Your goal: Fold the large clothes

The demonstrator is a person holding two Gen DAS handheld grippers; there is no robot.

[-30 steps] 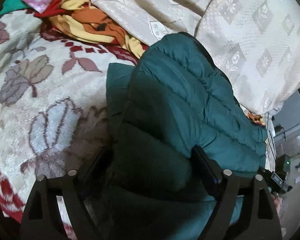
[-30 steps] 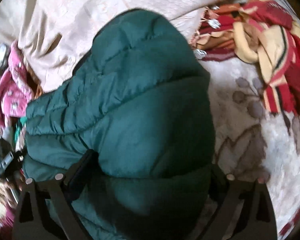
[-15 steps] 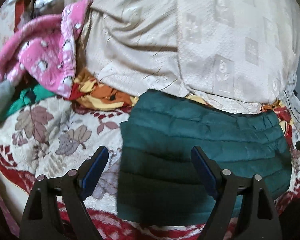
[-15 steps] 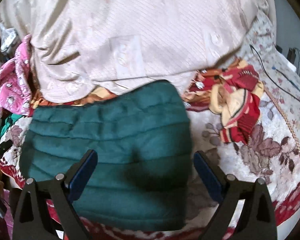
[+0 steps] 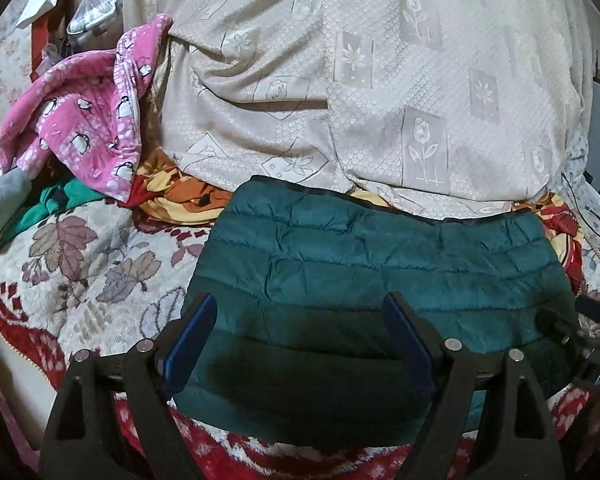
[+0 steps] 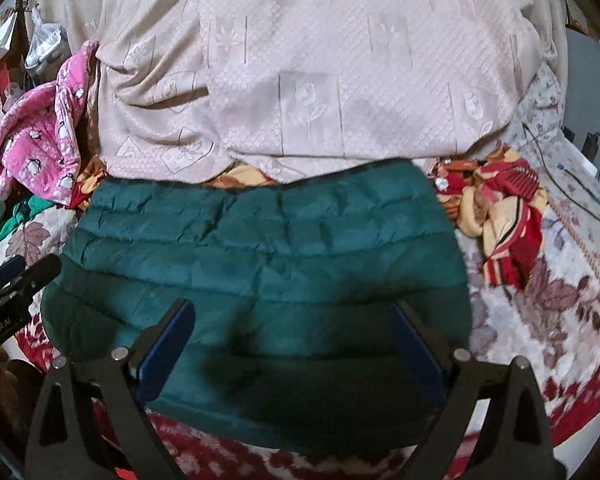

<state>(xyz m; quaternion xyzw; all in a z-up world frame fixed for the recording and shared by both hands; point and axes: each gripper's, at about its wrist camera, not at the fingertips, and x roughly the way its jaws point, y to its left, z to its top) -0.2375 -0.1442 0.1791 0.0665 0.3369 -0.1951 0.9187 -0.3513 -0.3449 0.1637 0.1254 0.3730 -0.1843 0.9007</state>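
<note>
**Bedding and loose cloth around the work spot**

A floral blanket [image 5: 80,264] with red border covers the bed. Behind it rises a cream bedspread [image 5: 380,92] woven with flower panels. At left lies a pink penguin-print cloth [image 5: 88,128], with a green cloth [image 5: 72,196] below it. At right sits a crumpled red-and-yellow cloth [image 6: 504,216]. Cables [image 6: 572,200] run along the far right.

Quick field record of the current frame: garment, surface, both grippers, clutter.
garment: green quilted jacket, folded flat into a rectangle
surface: floral blanket
left hand-held gripper: open, above jacket's near edge, holding nothing
right hand-held gripper: open, above jacket's near edge, holding nothing
behind jacket: cream bedspread
left clutter: pink penguin-print garment
right clutter: red and yellow cloth
</note>
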